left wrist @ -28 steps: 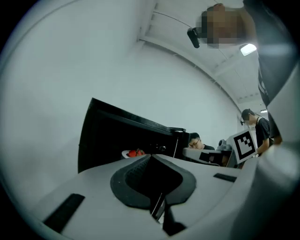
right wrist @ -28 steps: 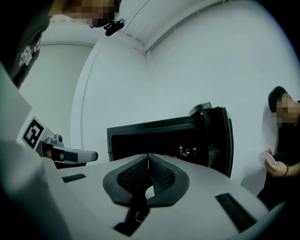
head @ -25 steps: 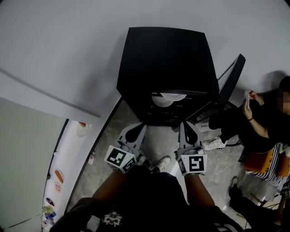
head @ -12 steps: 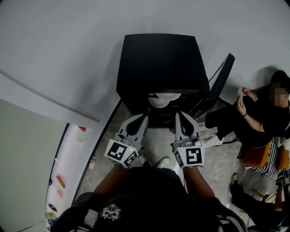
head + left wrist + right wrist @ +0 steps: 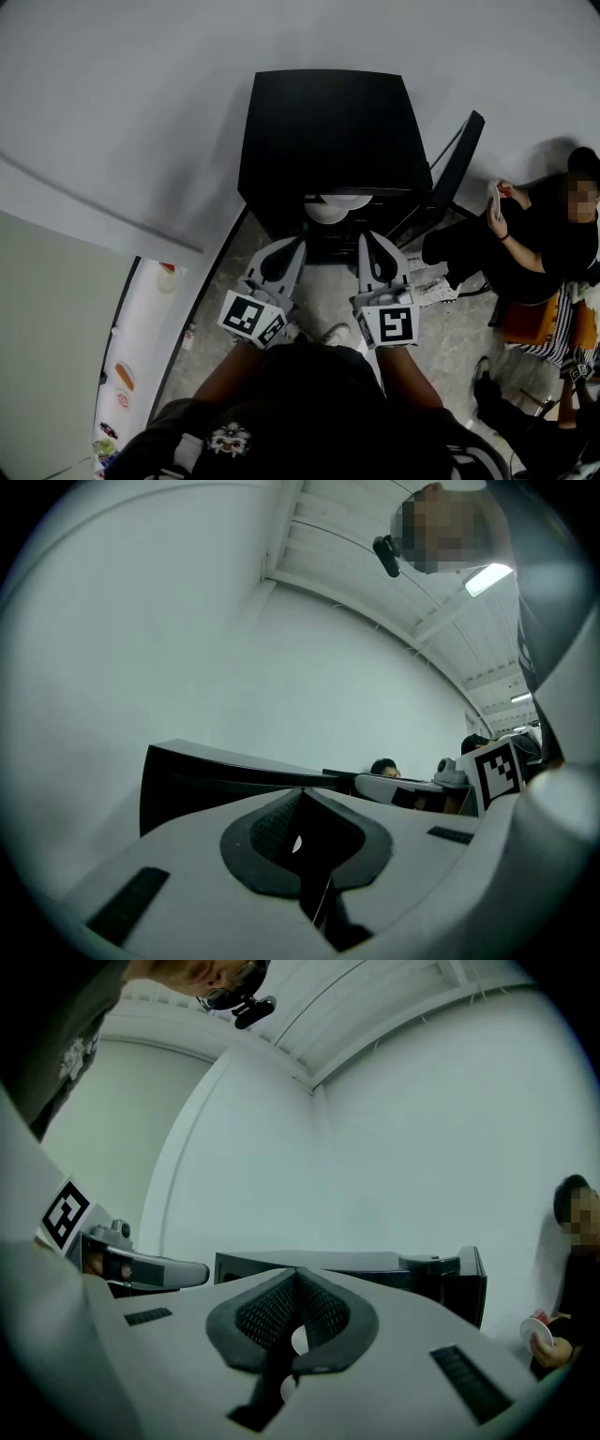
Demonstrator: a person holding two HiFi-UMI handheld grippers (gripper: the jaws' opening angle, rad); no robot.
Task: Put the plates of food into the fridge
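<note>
Head view: black box fridge (image 5: 328, 131) stands on a speckled grey floor (image 5: 323, 300) against a plain white wall (image 5: 141, 94). Its top is matte and flat, and its door (image 5: 459, 164) is swung open to the right. White round plates (image 5: 336, 204) sit inside, at the front edge of the upper shelf. My left tongs (image 5: 293, 244) and right tongs (image 5: 367, 240) are side by side just in front of the opening, both pointing at it. A narrow white table (image 5: 141, 319) runs along lower left with small items on it, too small to name. A seated person (image 5: 525, 253) is right of the door.

Left tongs view: left tongs (image 5: 300, 794) are together, ribbed black pads meeting, nothing between them. Fridge top (image 5: 187, 780) is a dark slab just behind the tips. Ribbed white ceiling with a strip light (image 5: 489, 577).

Right tongs view: right tongs (image 5: 298, 1279) are together too, and empty. Behind them are the fridge (image 5: 356, 1265) and its door (image 5: 473, 1283), with white walls meeting in a corner beyond. The person (image 5: 572, 1269) is at far right.
</note>
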